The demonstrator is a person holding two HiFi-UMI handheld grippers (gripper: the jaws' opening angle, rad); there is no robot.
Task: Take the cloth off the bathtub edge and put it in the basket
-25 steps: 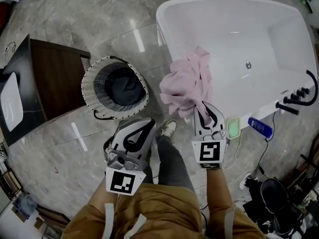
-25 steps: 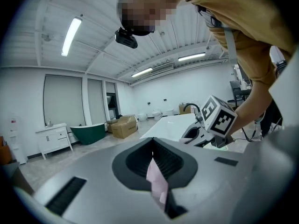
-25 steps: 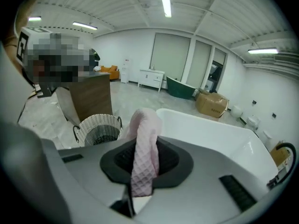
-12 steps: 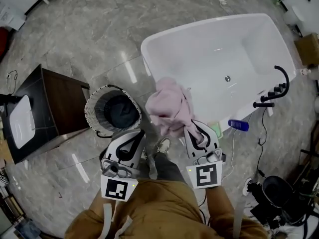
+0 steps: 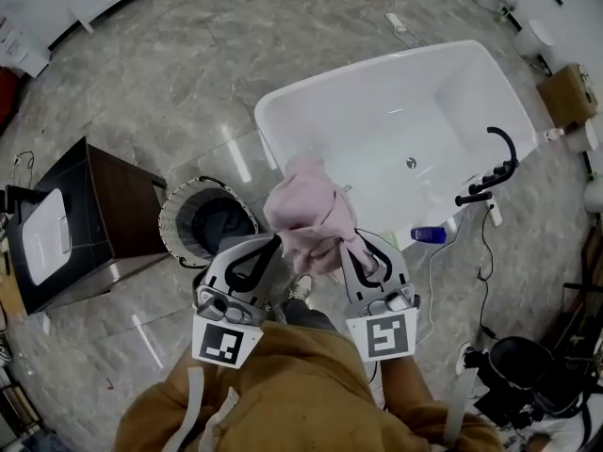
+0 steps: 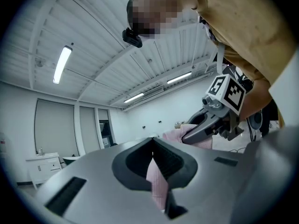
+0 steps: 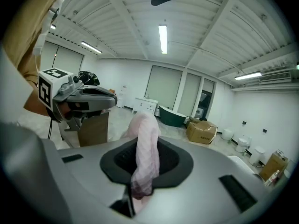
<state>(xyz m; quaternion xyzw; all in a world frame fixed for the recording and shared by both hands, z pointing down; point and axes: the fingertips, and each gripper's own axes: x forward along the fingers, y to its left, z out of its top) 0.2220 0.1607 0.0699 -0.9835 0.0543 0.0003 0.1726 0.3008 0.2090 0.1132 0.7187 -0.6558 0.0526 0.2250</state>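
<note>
Left gripper (image 5: 268,245) and right gripper (image 5: 347,249) are both pinching the crumpled pink cloth (image 5: 304,211), with the round white woven basket (image 5: 164,222) just ahead-left of the left gripper.

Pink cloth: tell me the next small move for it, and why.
Probably swing both grippers left until the pink cloth hangs over the basket. The left gripper and right gripper are both shut on it, and the basket's opening lies just to its left in the head view.
</note>
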